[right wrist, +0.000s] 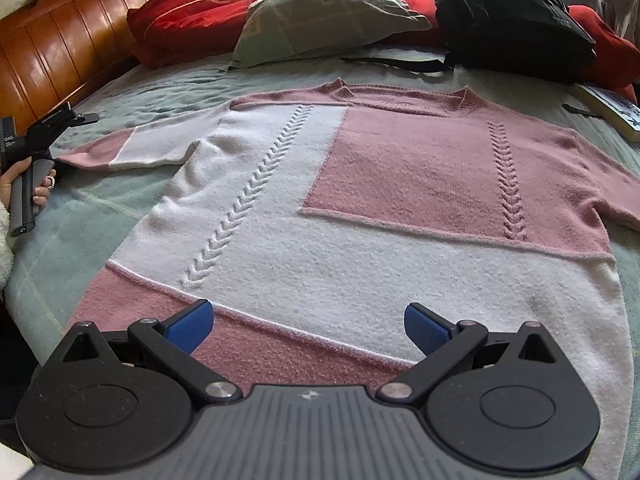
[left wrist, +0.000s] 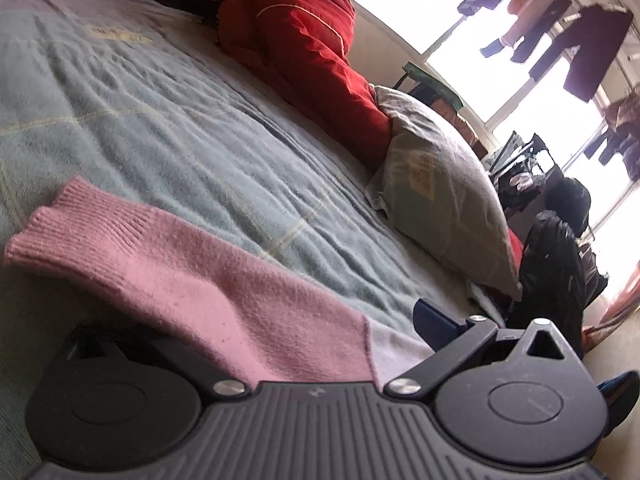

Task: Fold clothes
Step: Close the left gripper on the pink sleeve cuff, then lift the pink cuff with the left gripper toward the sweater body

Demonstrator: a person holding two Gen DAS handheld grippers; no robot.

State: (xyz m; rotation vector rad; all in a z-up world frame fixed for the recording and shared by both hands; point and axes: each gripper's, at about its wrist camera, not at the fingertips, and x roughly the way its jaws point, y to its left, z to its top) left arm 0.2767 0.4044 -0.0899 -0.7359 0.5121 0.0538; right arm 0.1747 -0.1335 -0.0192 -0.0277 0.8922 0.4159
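A pink and white knit sweater (right wrist: 360,208) lies flat, front up, on the bed, its neck toward the pillows. My right gripper (right wrist: 308,326) hovers open over the hem, its blue pads (right wrist: 190,326) spread wide with nothing between them. A hand holds my left gripper (right wrist: 60,124) at the end of the sweater's left sleeve (right wrist: 120,148). In the left wrist view the pink sleeve (left wrist: 192,280) drapes across my left gripper (left wrist: 288,320). It hides one finger, while the other blue pad (left wrist: 436,320) stands well out to the side. The jaws look spread open.
A pale blue-green blanket (right wrist: 120,92) covers the bed. Red pillows (right wrist: 188,12), a grey pillow (right wrist: 328,12) and a black backpack (right wrist: 508,20) line the far side. A wooden headboard (right wrist: 60,48) is at left and a book (right wrist: 612,112) at right. Clothes (left wrist: 568,32) hang by the window.
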